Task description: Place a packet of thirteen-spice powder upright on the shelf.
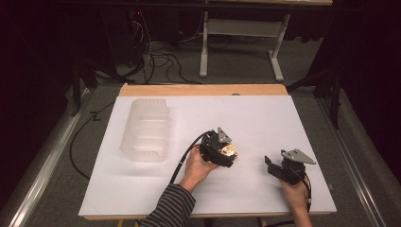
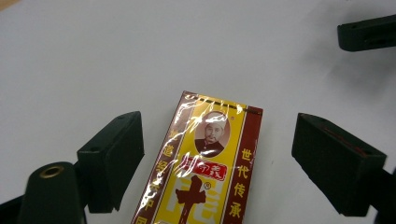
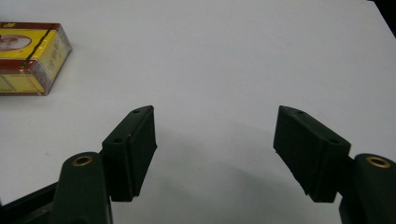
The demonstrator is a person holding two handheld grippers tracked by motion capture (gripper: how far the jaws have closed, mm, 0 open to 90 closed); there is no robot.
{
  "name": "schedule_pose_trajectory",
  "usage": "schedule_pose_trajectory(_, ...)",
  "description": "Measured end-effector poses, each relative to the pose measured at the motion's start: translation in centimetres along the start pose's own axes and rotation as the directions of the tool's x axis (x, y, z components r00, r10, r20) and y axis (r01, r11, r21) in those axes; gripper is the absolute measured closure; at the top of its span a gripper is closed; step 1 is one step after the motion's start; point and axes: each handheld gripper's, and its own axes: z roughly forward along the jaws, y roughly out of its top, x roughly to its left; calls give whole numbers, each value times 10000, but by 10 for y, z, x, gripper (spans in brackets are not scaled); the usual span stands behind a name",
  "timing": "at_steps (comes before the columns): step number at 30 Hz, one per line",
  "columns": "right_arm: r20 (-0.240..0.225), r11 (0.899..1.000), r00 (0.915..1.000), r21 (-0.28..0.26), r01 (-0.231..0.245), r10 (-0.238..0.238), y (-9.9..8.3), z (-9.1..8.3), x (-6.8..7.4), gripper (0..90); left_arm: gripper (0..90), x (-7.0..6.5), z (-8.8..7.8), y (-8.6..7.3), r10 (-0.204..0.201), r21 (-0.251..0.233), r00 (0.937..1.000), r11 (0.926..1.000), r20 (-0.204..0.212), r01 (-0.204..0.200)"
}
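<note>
Yellow-red box (image 2: 205,163) lies flat on white tabletop (image 1: 265,118), right of clear plastic bin (image 1: 145,130). Left claw (image 2: 217,154) straddles it, jaws apart, pads clear of both box edges, no grip. Right claw (image 3: 215,149) sits well apart to the right, jaws wide over bare tabletop.

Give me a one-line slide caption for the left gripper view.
Left gripper straddles a yellow-and-red box lying flat on the white table, its pads not yet touching it.
</note>
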Motion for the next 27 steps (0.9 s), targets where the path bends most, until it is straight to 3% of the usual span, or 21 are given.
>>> schedule_pose_trajectory(15, 2, 10000, 10000, 17, -3, 3, 0, 0, 0, 302, 183, 1, 28, -2, 194, 960, 9997, 9952, -119, -182)
schedule_pose_trajectory(27, -10, 10000, 10000, 23, -11, 11, 0, 0, 0, 301, 246, 2, 35, -4, 296, 1116, 9995, 9933, -74, -286)
